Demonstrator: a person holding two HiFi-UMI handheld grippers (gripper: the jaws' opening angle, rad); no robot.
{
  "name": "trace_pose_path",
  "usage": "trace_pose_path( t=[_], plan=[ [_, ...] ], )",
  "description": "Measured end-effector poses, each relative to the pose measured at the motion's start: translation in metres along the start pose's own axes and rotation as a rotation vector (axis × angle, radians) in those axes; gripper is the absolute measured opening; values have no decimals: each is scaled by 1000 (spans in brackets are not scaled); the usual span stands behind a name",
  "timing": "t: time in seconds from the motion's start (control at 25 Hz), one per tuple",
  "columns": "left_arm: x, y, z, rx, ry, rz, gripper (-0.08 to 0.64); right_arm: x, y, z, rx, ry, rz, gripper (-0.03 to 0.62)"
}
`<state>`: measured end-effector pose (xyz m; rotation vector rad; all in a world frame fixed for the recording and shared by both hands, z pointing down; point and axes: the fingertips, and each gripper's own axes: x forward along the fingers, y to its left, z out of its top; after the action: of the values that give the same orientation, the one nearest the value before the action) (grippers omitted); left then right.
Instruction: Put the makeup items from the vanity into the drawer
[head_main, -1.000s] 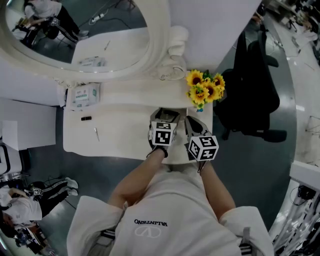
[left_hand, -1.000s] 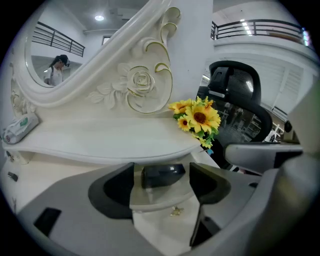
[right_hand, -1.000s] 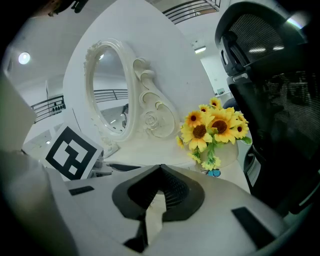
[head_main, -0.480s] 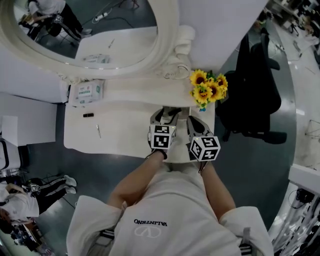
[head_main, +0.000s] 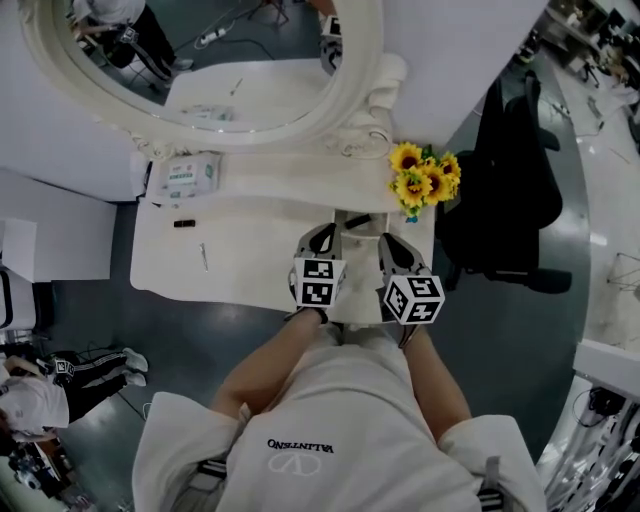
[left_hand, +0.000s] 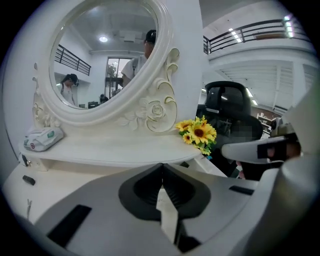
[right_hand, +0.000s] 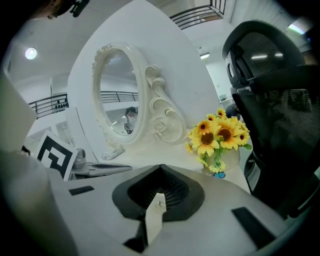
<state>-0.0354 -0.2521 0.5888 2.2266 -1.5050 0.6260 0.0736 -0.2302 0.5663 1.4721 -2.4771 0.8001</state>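
On the white vanity a small black makeup item and a thin stick-like item lie at the left. My left gripper hovers over the vanity's right part, far from both. Its jaws have just closed and are now shut, with nothing showing between them. Beside it my right gripper is shut too, also with nothing in it. A small dark piece lies just beyond the two grippers. What it is I cannot tell.
An oval mirror in an ornate white frame stands at the back. A tissue pack rests on the raised shelf at the left and a sunflower bunch at the right corner. A black office chair stands right of the vanity.
My left gripper's jaws have come together, and it has drawn slightly back and up. The right gripper has stayed where it was.
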Motion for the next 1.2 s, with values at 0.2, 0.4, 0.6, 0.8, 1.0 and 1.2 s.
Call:
trace_pose_path(
  t=[0.2, 0.4, 0.6, 0.8, 1.0, 1.2],
  plan=[
    [-32, 22, 9, 10, -80, 10, 3, -8, 6, 11, -26, -42, -7, 12],
    [-87, 42, 48, 79, -302, -67, 3, -21, 6, 28, -50, -109, -23, 11],
    [-145, 83, 72, 67, -441, -18, 4, -39, 10, 45, -109, -156, -22, 12],
    [-189, 136, 78, 28, -515, 108, 3, -55, 15, 61, -143, -200, -12, 11],
    [-217, 164, 74, 36, -529, 191, 3, -66, 17, 74, -177, -232, -9, 11],
    [-234, 173, 72, -5, -550, 205, 5, -76, 17, 79, -198, -240, -13, 11]
  ],
)
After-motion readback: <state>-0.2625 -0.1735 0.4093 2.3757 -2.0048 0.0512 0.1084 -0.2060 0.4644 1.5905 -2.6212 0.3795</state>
